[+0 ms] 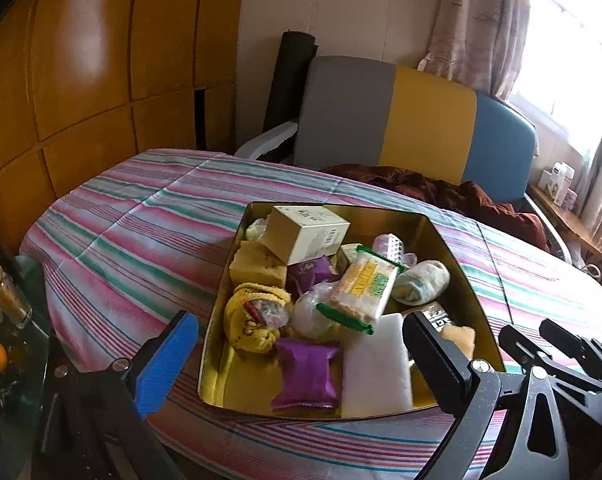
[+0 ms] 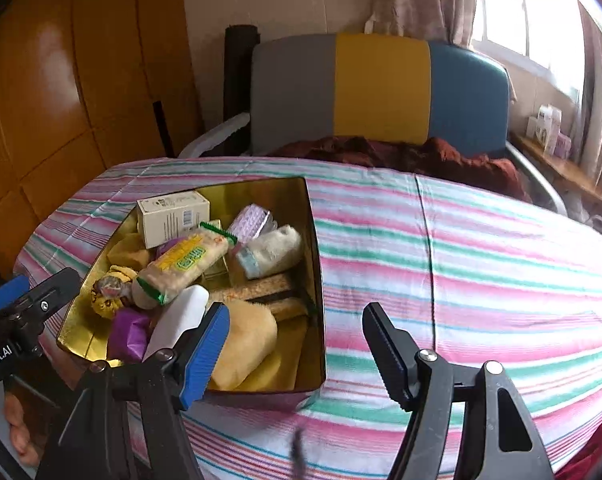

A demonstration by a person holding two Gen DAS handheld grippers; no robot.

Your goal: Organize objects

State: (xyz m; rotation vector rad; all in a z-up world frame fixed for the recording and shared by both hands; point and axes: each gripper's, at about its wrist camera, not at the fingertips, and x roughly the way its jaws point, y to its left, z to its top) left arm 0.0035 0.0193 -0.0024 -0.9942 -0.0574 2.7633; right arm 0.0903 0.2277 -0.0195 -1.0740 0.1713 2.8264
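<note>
Hovering at the near edge of the gold tin (image 1: pixel 453 248) on the striped bench (image 1: pixel 141 220), left gripper (image 1: pixel 301 354) and right gripper (image 2: pixel 297 344) hold jaws apart, empty; contents jumbled, sorting largely undone
</note>
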